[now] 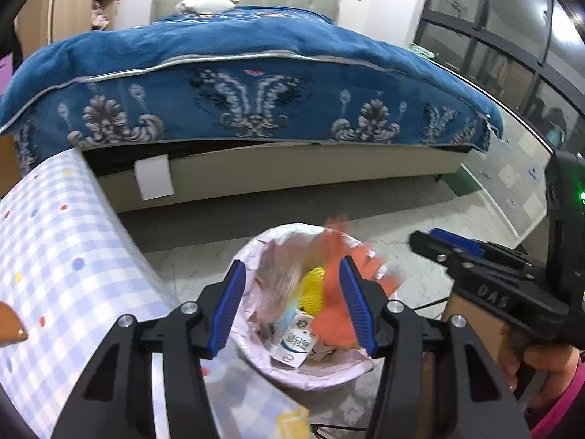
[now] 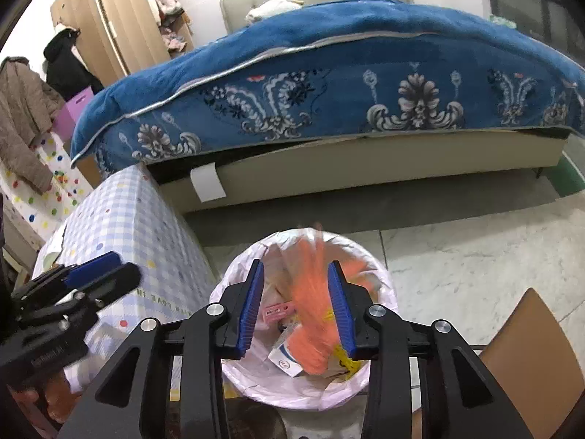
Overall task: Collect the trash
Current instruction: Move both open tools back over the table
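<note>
Both grippers are hanging over the bin with their blue-padded fingers spread and nothing pinched between them: the left gripper and the right gripper are each looking down into it. Beyond them, on the far side, the big bed with the blue floral plush blanket is filling the width of the room. To the left, a table under a blue-and-white checked cloth with coloured dots is standing just beside the bin. The round waste bin lined with a pale pink plastic bag is sitting on the marble floor near the bed. Inside it, a blurred orange plastic wrapper is lying with its long axis running from the far rim toward the near side, slightly tilted. A small white carton with green and blue print is leaning beside it, its top pointing away toward the bed.
</note>
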A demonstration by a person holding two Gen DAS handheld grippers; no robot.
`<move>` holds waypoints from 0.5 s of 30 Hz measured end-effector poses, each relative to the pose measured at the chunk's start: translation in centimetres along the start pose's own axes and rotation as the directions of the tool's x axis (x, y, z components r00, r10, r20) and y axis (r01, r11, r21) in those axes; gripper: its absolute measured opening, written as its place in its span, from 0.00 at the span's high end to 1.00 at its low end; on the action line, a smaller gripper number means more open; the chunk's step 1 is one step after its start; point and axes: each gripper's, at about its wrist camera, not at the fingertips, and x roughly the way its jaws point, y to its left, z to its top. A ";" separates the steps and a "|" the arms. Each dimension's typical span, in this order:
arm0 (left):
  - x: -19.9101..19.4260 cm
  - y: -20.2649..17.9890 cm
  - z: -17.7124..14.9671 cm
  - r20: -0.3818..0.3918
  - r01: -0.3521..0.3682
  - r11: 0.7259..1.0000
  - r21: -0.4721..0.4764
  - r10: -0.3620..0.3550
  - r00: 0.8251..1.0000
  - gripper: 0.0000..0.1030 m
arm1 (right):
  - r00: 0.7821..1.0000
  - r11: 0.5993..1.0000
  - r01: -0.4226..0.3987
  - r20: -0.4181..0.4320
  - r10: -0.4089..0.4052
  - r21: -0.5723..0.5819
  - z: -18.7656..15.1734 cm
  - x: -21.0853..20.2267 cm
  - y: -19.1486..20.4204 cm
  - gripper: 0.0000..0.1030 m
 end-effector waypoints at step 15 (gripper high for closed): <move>-8.1 4.9 -3.5 0.023 -0.143 0.983 -0.112 0.146 0.989 0.49 | 0.996 0.995 -0.066 0.049 0.070 -0.078 -0.3 -5.4 4.8 0.63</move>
